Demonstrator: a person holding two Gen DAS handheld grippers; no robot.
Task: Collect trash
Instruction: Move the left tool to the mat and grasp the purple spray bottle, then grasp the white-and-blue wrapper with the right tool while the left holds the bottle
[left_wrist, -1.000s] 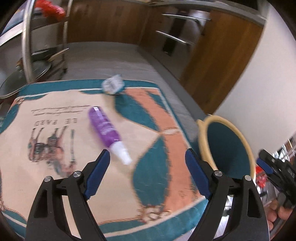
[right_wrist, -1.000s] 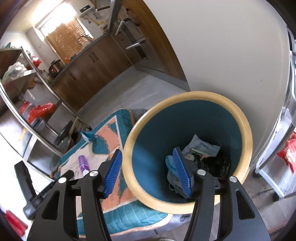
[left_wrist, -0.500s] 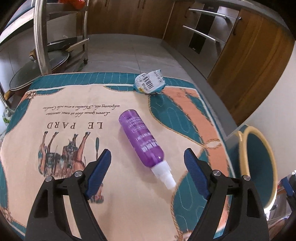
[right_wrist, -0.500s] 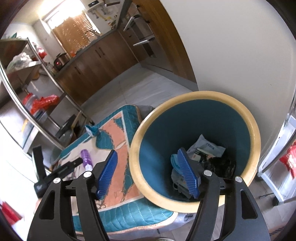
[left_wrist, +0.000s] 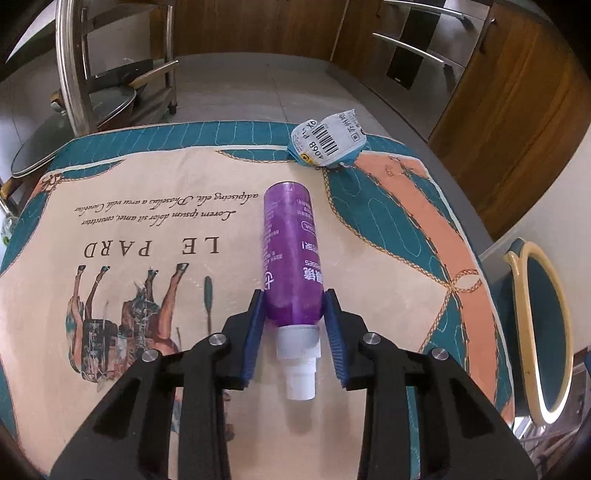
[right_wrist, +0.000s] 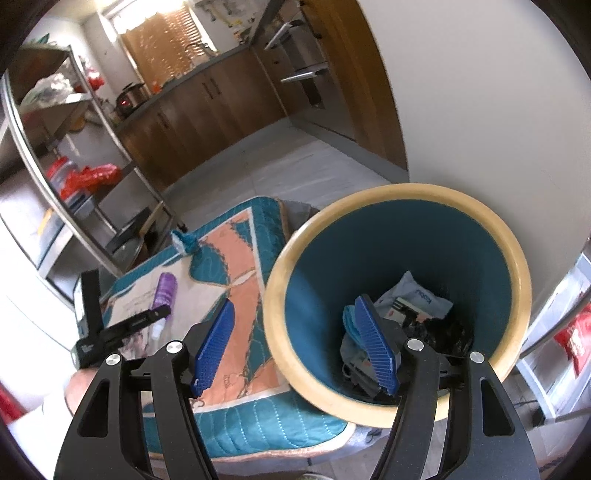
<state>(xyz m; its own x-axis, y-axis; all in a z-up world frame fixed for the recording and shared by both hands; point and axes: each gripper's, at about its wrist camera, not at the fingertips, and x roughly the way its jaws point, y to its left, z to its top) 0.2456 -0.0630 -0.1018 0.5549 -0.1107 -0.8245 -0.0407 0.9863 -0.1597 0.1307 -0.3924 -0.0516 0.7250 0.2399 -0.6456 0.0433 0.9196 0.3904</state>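
A purple bottle (left_wrist: 291, 254) with a white cap lies on the patterned cloth (left_wrist: 147, 206); it also shows in the right wrist view (right_wrist: 164, 290). My left gripper (left_wrist: 293, 299) is shut on the bottle's lower body, just above the cap. A crumpled white and blue wrapper (left_wrist: 330, 142) lies at the cloth's far edge. The teal bin with a yellow rim (right_wrist: 513, 273) holds several pieces of trash (right_wrist: 417, 306). My right gripper (right_wrist: 295, 343) is open and empty, with one finger over the bin's rim.
The bin's rim (left_wrist: 517, 314) shows at the table's right side. A metal shelf rack (left_wrist: 74, 74) stands at the far left. Wooden cabinets (left_wrist: 517, 92) line the back and right. A white wall (right_wrist: 480, 92) rises behind the bin.
My left gripper moved forward over the purple bottle and closed on it. My right gripper stayed open over the bin, shifting slightly.
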